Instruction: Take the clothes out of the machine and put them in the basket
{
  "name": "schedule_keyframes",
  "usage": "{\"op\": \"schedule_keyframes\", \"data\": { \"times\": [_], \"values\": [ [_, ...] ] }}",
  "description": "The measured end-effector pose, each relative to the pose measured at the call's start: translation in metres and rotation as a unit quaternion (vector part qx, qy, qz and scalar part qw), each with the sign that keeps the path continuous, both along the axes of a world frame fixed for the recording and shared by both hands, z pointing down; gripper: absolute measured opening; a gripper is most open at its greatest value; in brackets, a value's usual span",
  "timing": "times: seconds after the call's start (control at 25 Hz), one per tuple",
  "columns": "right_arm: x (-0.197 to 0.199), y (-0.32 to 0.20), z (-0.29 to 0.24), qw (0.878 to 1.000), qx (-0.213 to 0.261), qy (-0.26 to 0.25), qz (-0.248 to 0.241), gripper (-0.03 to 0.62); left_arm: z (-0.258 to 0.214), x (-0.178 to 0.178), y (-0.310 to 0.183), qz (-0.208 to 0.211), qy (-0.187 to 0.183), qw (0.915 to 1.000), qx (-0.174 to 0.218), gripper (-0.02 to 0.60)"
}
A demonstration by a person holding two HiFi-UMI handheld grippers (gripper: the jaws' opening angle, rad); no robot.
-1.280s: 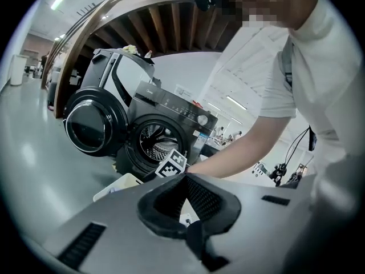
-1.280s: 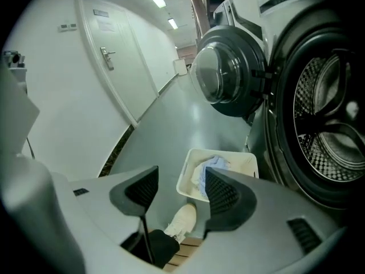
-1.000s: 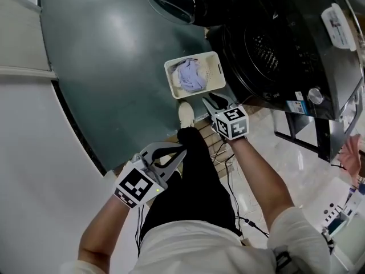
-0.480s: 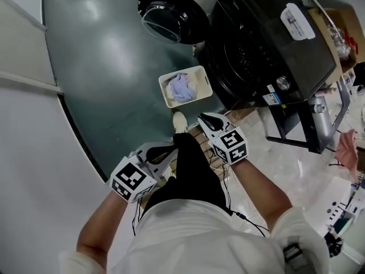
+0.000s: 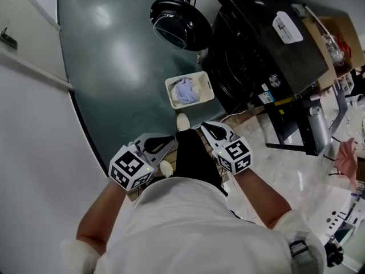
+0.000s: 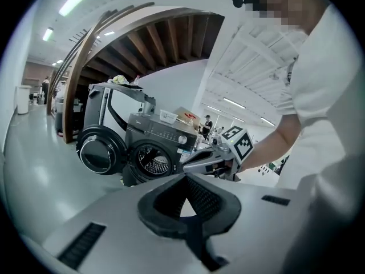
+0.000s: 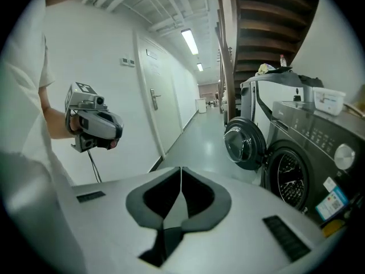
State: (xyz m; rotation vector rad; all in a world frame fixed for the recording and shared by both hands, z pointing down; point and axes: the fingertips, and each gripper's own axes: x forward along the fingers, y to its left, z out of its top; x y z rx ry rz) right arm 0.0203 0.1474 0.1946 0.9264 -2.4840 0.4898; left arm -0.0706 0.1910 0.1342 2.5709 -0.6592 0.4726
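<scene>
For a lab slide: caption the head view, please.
Clothes lie in the basket beside the open washing machine; left gripper and right gripper, both shut and empty, held clear.

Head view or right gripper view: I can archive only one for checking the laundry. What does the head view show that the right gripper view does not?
Only the head view: the white basket on the floor beside the machine, with clothes in it. Only the right gripper view: a close look at the right gripper, jaws shut with nothing between them, and a white door along the corridor. Both: the dark washing machine, its round door standing open, and the left gripper.
</scene>
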Motion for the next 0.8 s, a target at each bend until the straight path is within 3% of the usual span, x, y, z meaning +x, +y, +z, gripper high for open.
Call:
{"op": "schedule_keyframes", "data": {
  "times": [0.8],
  "values": [
    [-0.021,0.060,-0.068,0.998,0.048,-0.038,-0.034,0.005,-0.025,-0.035,0.052,-0.062,0.014,0.9978,0.018,-0.001]
  ]
}}
